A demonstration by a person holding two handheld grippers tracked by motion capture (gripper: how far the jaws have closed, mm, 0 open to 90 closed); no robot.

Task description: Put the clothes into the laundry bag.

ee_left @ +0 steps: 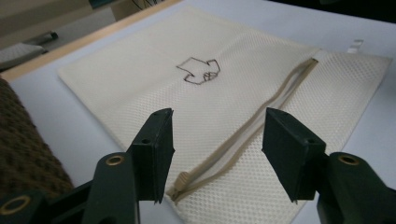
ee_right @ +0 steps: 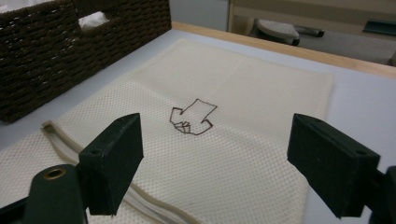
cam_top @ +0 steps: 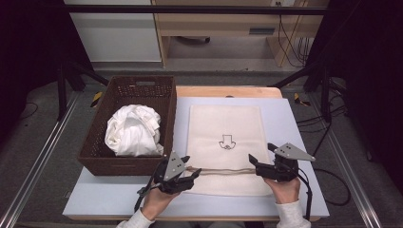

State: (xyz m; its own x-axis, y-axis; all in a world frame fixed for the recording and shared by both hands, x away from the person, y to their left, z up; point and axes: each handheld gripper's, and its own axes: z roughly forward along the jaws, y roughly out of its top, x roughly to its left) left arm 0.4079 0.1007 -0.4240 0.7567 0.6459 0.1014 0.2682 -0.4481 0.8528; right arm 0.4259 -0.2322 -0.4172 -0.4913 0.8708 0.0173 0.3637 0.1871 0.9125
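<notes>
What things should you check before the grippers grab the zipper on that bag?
1. Left hand-held gripper open: ok, jaws stand apart.
2. Right hand-held gripper open: ok, jaws wide apart.
3. Zipper pull lined up: ok, it lies on the bag between the left jaws, near their base.
4. Mesh bag lying flat on the table: ok.
5. Zipper shut: cannot tell; it looks closed along most of its length.
6. White cloth ready in the basket: ok, bunched up inside.
</notes>
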